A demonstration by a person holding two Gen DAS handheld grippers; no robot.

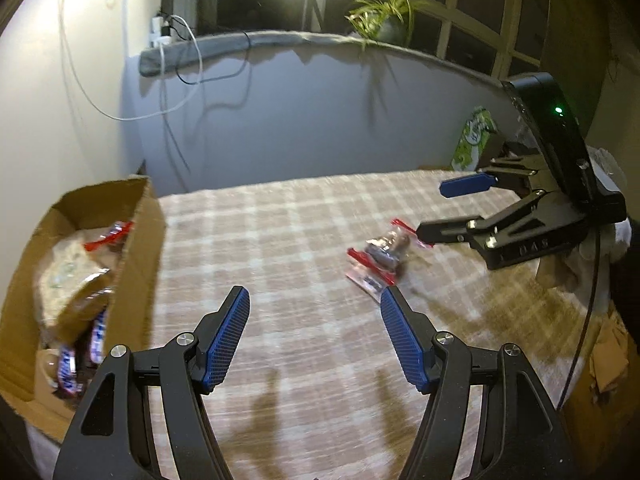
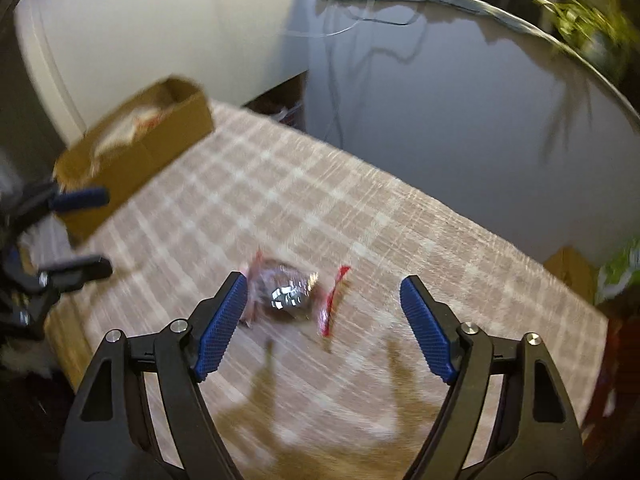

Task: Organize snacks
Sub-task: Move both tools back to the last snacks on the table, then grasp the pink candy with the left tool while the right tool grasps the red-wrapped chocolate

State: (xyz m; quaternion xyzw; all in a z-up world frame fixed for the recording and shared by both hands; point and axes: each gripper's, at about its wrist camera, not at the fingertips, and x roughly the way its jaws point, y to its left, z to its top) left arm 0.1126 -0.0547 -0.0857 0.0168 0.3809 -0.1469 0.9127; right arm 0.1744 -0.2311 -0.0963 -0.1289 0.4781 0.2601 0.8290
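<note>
A clear snack bag [image 1: 380, 256] with red seal strips and shiny wrapped sweets inside lies on the checked tablecloth [image 1: 280, 220]. An open cardboard box [image 1: 132, 240] at the table's left end holds several snack packs. My left gripper [image 1: 316, 300] stands open over bare cloth, between the box and the bag, with nothing in it. My right gripper [image 1: 432, 210] reaches in from the right, just beyond the bag. In the right wrist view the right gripper [image 2: 324, 279] is open, and the bag [image 2: 284, 294] lies below it near the left finger, untouched by the pads. The left gripper [image 2: 107, 231] shows beside the box [image 2: 132, 160].
A green printed package [image 1: 474, 140] stands at the table's far right corner. A grey wall rises behind the table, with a potted plant [image 1: 384, 16] and cables on its ledge. Brown paper [image 1: 608, 360] lies past the table's right edge.
</note>
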